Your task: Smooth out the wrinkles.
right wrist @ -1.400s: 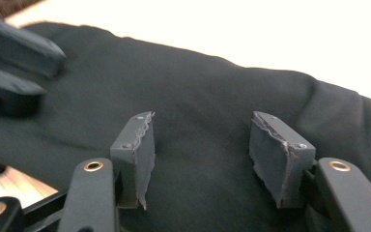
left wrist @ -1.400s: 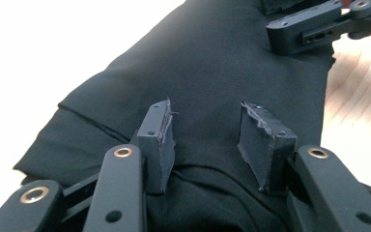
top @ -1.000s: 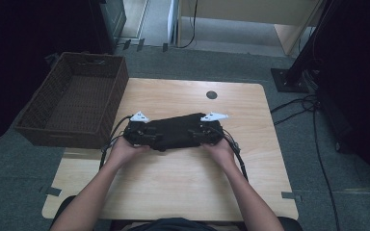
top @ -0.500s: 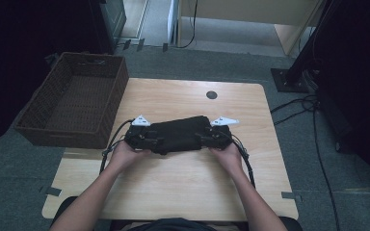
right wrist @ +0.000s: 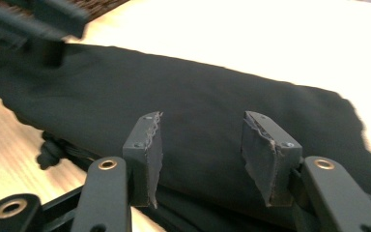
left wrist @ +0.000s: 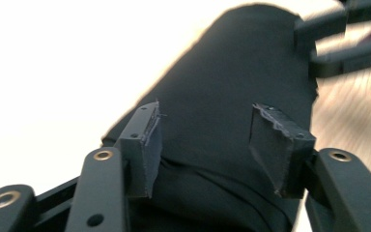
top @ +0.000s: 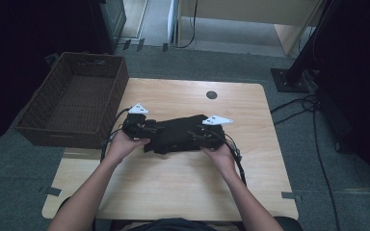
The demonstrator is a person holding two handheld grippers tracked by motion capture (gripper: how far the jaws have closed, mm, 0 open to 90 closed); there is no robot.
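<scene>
A black cloth (top: 177, 134) lies bunched in a long fold at the middle of the wooden table (top: 183, 187). My left gripper (top: 155, 131) sits at its left end and my right gripper (top: 194, 136) at its right end, both pointing inward. In the left gripper view the left gripper (left wrist: 203, 130) is open, its pads either side of a hump of black cloth (left wrist: 222, 82), with the other gripper's jaws blurred at the top right. In the right gripper view the right gripper (right wrist: 203, 140) is also open over the black cloth (right wrist: 183, 96).
A dark brown wicker basket (top: 31, 127) stands at the table's left edge, close to my left hand. A small dark round spot (top: 211, 95) marks the far part of the table. Cables (top: 313, 125) run over the floor on the right.
Both hands stayed at the cloth's ends. The left gripper edged a little farther away, the right one shifted slightly, and the cloth looks a bit more bunched.
</scene>
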